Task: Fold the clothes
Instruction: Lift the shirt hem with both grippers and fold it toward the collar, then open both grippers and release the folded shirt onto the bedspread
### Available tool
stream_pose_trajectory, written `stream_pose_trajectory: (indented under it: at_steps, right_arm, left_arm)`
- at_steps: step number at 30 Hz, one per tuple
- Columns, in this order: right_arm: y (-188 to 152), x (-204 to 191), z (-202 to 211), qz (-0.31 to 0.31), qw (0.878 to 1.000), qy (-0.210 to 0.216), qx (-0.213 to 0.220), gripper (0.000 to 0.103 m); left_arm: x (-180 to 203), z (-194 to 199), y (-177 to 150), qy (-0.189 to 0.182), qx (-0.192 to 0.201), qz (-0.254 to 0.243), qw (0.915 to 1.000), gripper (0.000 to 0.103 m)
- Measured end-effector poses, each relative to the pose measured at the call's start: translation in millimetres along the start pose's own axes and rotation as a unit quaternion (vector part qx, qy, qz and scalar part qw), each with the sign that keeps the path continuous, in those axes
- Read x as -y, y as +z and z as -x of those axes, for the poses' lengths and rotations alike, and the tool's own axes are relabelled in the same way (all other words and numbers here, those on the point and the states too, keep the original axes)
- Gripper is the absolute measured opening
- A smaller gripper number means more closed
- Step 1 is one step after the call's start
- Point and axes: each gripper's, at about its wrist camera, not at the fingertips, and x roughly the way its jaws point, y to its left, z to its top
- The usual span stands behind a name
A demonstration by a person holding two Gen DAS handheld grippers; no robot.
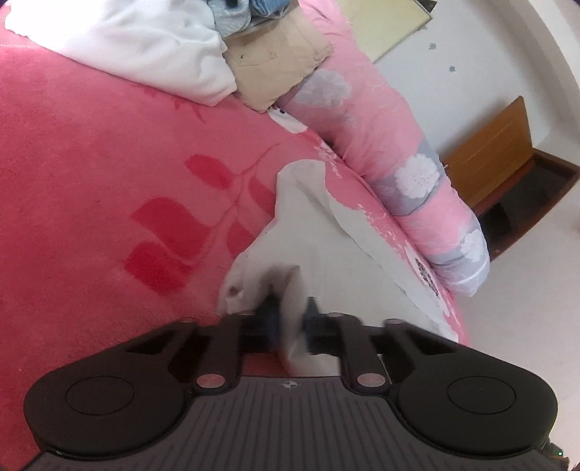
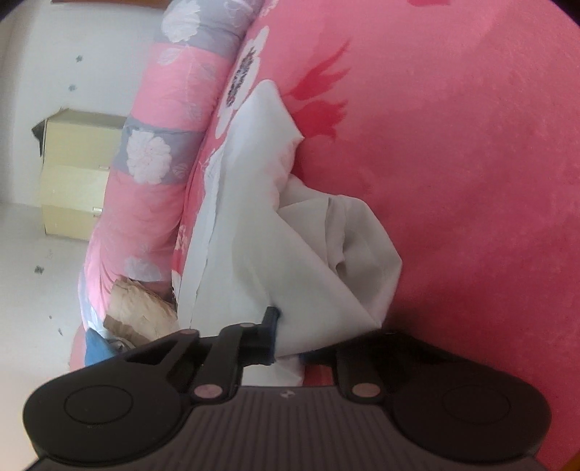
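Observation:
A white garment (image 1: 319,232) lies stretched along the edge of a pink bed (image 1: 90,163). My left gripper (image 1: 291,308) is shut on one bunched end of it, cloth pinched between the dark fingers (image 1: 270,308). In the right wrist view the same white garment (image 2: 290,235) runs away from me in loose folds. My right gripper (image 2: 286,326) is shut on its near end; the left finger (image 2: 270,319) shows, the right one is hidden under the cloth.
A rolled pink and grey floral quilt (image 1: 398,155) lies along the bed's edge. A white cloth (image 1: 127,40), beige trousers (image 1: 275,61) and blue clothes (image 1: 235,14) are piled at the far end. A wooden cabinet (image 1: 500,159) and cream drawers (image 2: 72,174) stand on the floor.

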Motion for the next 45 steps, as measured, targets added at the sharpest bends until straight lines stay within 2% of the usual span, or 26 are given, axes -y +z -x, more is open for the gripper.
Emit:
stream_pose_trajectory:
  at_steps: [6,11,15,17,22,25,27,29,31,34,36,40,43,45]
  right_arm:
    - [-7,-21,24,0.039,0.999,0.0,0.007,0.004]
    - [-29,-26,60,0.051,0.999,-0.009,-0.001,0.004]
    - [-69,-15,109,0.055,0.998,-0.011,-0.016,0.004]
    - [-90,-9,132,0.055,0.998,-0.009,-0.023,0.004]
    - [-150,21,185,0.036,0.999,-0.004,-0.034,0.003]
    - [-169,28,196,0.064,0.997,-0.021,-0.03,0.004]
    - [-181,32,203,0.083,0.996,-0.032,-0.028,0.006]
    - [-194,36,210,0.102,0.994,-0.043,-0.025,0.015]
    - [-204,33,216,0.135,0.988,-0.071,-0.02,0.038]
    - [-222,25,240,0.203,0.974,-0.105,-0.01,0.05]
    - [-232,29,262,0.225,0.968,-0.11,-0.009,0.05]
    - [-238,39,301,0.229,0.965,-0.13,0.012,0.05]
    - [-232,37,325,0.238,0.963,-0.116,0.05,0.05]
    - [-226,30,327,0.248,0.961,-0.097,0.07,0.05]
  left_arm:
    - [5,29,0,-0.018,0.011,0.019,0.9996,0.002]
    - [-1,86,-6,-0.044,-0.003,0.016,0.9989,0.002]
    - [-15,143,-17,-0.06,-0.018,0.003,0.998,0.002]
    - [-24,173,-26,-0.064,-0.031,-0.018,0.9973,0.002]
    - [-54,232,-47,-0.058,-0.064,-0.027,0.9959,0.002]
    - [-65,246,-58,-0.042,-0.07,-0.058,0.995,0.002]
    - [-67,245,-65,-0.037,-0.07,-0.098,0.992,0.006]
    - [-65,246,-65,-0.031,-0.072,-0.138,0.9873,0.028]
    - [-61,248,-65,-0.024,-0.073,-0.178,0.9809,0.042]
    - [-71,260,-55,-0.022,-0.082,-0.172,0.9814,0.067]
    - [-80,273,-49,-0.013,-0.074,-0.168,0.983,0.072]
    - [-93,292,-33,-0.022,-0.065,-0.159,0.9848,0.072]
    - [-85,289,-24,-0.054,-0.063,-0.165,0.9828,0.071]
    - [-78,283,-18,-0.082,-0.067,-0.169,0.9799,0.072]
